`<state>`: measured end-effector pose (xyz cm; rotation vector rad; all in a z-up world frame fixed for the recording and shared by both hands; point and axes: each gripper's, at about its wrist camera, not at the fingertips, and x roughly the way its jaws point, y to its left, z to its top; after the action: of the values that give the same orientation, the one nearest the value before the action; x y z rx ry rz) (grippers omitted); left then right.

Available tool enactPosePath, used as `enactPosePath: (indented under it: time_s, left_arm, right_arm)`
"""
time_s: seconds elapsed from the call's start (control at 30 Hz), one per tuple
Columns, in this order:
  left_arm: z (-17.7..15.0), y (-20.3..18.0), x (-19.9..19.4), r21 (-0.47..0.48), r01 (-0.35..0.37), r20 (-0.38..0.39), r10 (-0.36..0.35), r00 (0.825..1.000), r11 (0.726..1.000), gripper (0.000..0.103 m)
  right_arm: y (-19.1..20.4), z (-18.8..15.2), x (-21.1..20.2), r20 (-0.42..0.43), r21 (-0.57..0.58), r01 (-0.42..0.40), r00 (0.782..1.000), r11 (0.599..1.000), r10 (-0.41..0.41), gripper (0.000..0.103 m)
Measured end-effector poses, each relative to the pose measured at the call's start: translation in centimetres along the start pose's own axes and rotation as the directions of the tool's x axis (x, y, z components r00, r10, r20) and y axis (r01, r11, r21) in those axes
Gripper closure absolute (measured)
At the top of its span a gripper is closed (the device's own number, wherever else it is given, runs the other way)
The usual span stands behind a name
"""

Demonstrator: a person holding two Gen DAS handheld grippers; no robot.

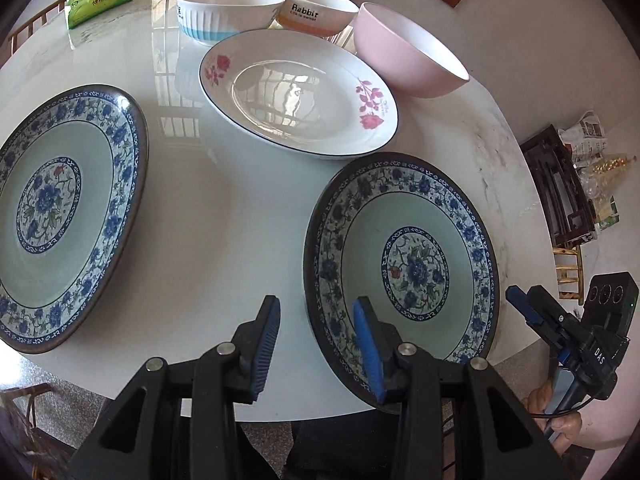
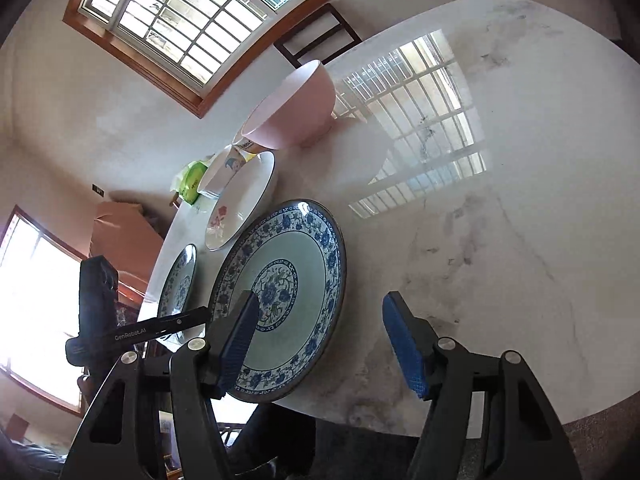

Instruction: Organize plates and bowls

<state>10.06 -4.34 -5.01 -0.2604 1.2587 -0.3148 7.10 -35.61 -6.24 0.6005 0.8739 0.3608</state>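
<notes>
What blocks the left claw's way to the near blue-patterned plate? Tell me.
Nothing visible does. The left claw is open, its jaws on either side of the rim of the near blue-patterned plate, with only bare table around.

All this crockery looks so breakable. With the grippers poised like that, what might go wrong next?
1. The nearest blue-patterned plate overhangs the table edge; a clumsy nudge from the open left gripper might tip it off.
2. The glossy plate rim may slip between the right gripper pads.
3. The pink bowl, Rabbit bowl and rose plate sit crowded together; lifting one might knock another.
</notes>
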Motion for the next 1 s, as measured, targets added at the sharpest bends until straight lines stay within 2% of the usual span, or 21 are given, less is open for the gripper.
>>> enactPosePath:
  time_s: [0.17, 0.4, 0.47, 0.5, 0.53, 0.57, 0.6, 0.73, 1.0]
  left_arm:
    - [-0.1, 0.5, 0.5, -0.061, 0.036, -0.017, -0.038, 0.999, 0.997, 0.064]
    - [-0.2, -0.2, 0.5, -0.032, -0.02, -0.023, 0.019, 1.0, 0.999, 0.064]
    - [-0.2, -0.5, 0.6, -0.014, -0.044, -0.028, 0.043, 0.999, 0.999, 0.065]
    - [-0.2, -0.7, 0.7, -0.005, -0.052, -0.028, 0.052, 0.998, 0.999, 0.075]
    - [-0.3, -0.8, 0.7, 0.005, -0.049, -0.032, 0.049, 0.998, 0.999, 0.079]
    - [-0.3, -1.0, 0.7, 0.005, -0.057, -0.029, 0.057, 0.998, 0.998, 0.079]
    - [-0.3, -0.9, 0.8, 0.001, -0.062, -0.027, 0.062, 0.998, 0.998, 0.079]
    - [-0.7, -1.2, 0.6, 0.03, -0.081, 0.005, 0.081, 0.997, 0.996, 0.079]
    - [-1.7, -2.1, -0.4, 0.07, -0.091, 0.054, 0.087, 0.995, 0.993, 0.079]
  right_arm:
    - [-0.4, 0.5, 1.5, -0.026, -0.002, -0.028, 0.999, 1.0, 0.028, 0.041]
    - [-0.3, 0.9, 3.3, -0.067, -0.014, -0.039, 0.997, 0.999, 0.038, 0.047]
    - [-0.4, 0.9, 3.7, -0.079, -0.013, -0.04, 0.996, 0.999, 0.039, 0.049]
    - [-0.5, 0.9, 4.0, -0.089, -0.006, -0.048, 0.995, 0.999, 0.047, 0.054]
    - [-0.6, 0.8, 4.3, -0.095, 0.003, -0.062, 0.994, 0.998, 0.062, 0.058]
    - [-0.8, 0.8, 4.5, -0.104, 0.009, -0.072, 0.992, 0.997, 0.073, 0.061]
    - [-0.9, 0.7, 4.6, -0.114, 0.012, -0.08, 0.99, 0.997, 0.081, 0.068]
    - [-0.8, 0.4, 4.9, -0.115, -0.003, -0.063, 0.991, 0.998, 0.062, 0.077]
    - [-1.2, -0.7, 3.8, -0.093, -0.003, -0.04, 0.995, 0.999, 0.039, 0.079]
